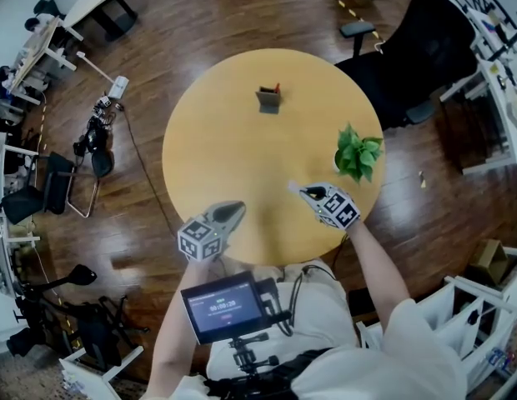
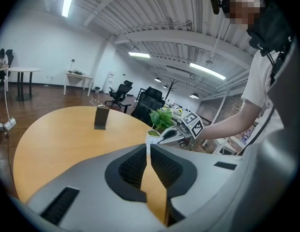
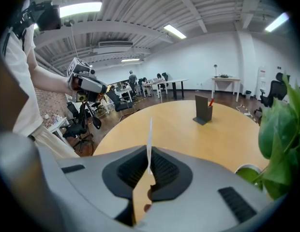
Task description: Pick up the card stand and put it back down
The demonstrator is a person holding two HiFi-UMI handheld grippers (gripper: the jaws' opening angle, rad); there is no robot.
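The card stand (image 1: 269,100) stands well beyond the left gripper (image 1: 238,210) and right gripper (image 1: 293,187) — both pinched together, empty.

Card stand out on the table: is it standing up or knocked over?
Upright. The card stand rests on its flat base on the table, its back panel rising straight up.

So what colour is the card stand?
Dark grey card stand, with a small red bit at its side; clearest in the right gripper view.
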